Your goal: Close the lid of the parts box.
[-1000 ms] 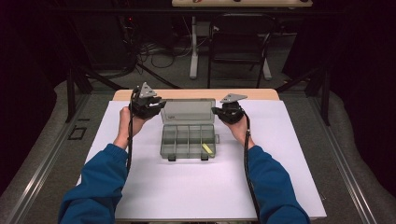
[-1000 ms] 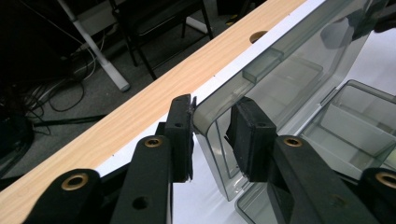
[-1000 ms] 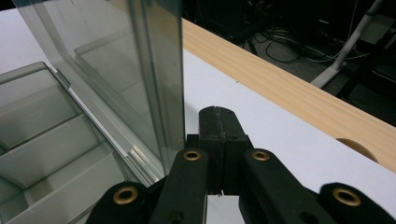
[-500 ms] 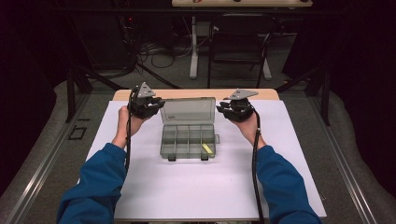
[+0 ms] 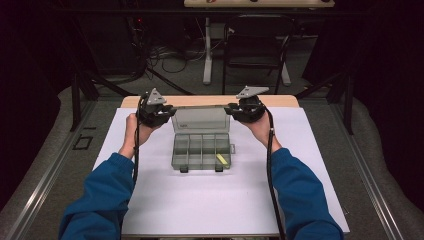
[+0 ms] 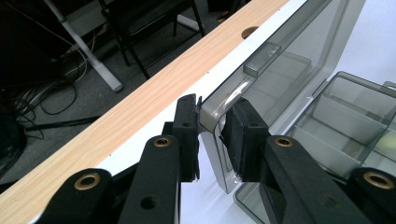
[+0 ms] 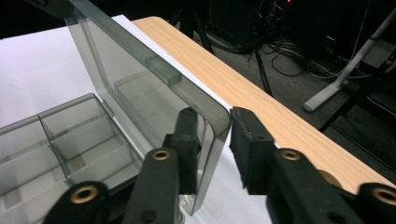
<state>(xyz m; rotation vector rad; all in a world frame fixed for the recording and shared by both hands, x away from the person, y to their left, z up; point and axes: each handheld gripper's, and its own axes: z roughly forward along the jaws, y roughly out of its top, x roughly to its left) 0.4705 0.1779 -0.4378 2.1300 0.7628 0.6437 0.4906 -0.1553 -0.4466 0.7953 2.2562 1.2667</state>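
Organizer box [image 5: 201, 151], smoky clear plastic, sits on the white sheet [image 5: 165, 200] between my two hands, its lid [image 5: 201, 119] raised near upright. My left gripper [image 6: 210, 135] straddles the lid's near corner: one pad touches the edge, the other stands just off it. My right gripper [image 7: 215, 144] straddles the opposite corner, the rim between its pads with a gap on the outer side; its jaws have just been closing slightly. A yellow piece [image 5: 221, 159] lies in a compartment below my right gripper.
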